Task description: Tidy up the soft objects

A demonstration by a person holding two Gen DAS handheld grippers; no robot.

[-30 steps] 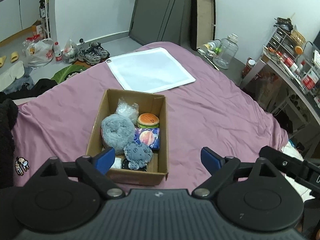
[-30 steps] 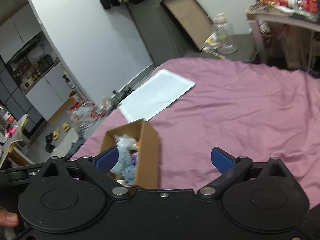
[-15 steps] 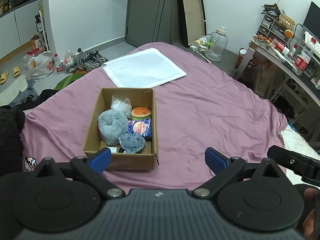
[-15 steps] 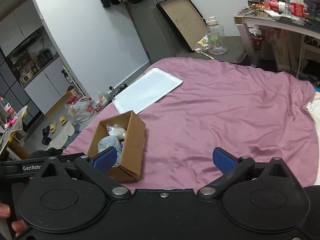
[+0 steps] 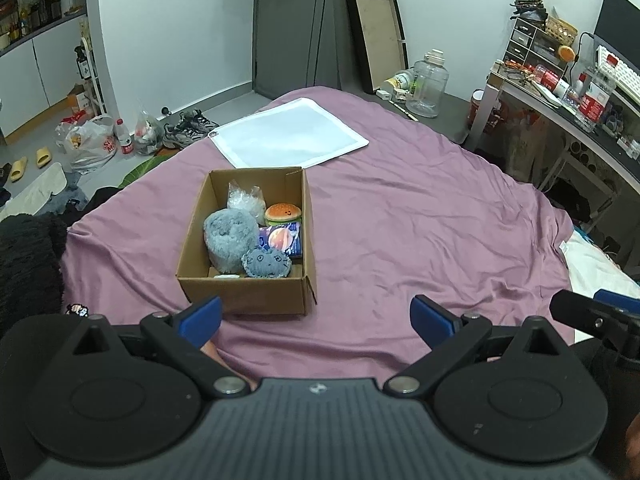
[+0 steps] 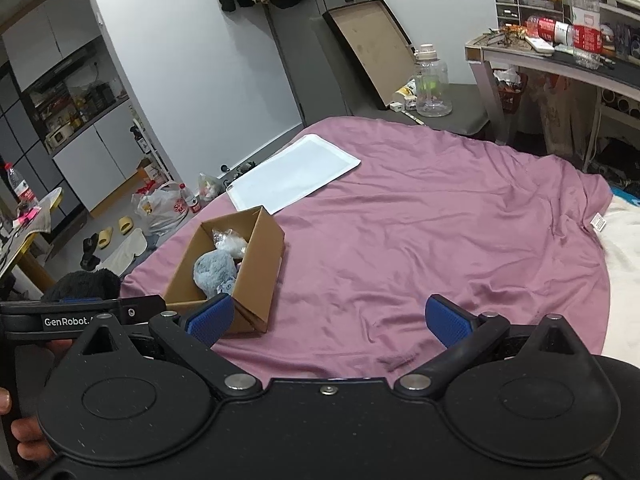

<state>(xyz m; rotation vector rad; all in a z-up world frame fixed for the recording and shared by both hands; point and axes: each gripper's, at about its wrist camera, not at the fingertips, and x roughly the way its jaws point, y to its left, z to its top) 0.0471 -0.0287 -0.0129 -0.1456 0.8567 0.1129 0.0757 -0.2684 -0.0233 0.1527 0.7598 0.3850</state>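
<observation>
Soft objects fill your cardboard box (image 5: 244, 296), which sits on the purple bedsheet (image 5: 420, 232) just ahead of your left gripper (image 5: 316, 318). Behind the box, towards the far edge of the bed, a white flat pouch (image 5: 290, 138) lies spread on the sheet. Beyond that, off the bed, a clear water jug (image 5: 430, 82) stands on the floor next to a leaning framed board (image 5: 378, 36).

Nothing lies between your grippers and the box. Inside it, the biggest piece is a grey-blue furry plush (image 5: 230, 238) against the box's left wall. Just in front of it sits a smaller grey plush with a face (image 5: 266, 262). Behind that is a blue printed packet (image 5: 282, 240), then a burger-shaped squishy (image 5: 283, 213), and a crinkled clear bag (image 5: 245, 200) in the far corner. Something pale at the box's near wall is mostly hidden; possibly another soft item.

From your right gripper (image 6: 328, 320) the box's right wall hides most of the contents.

Both grippers have their jaws spread wide, holding nothing.
</observation>
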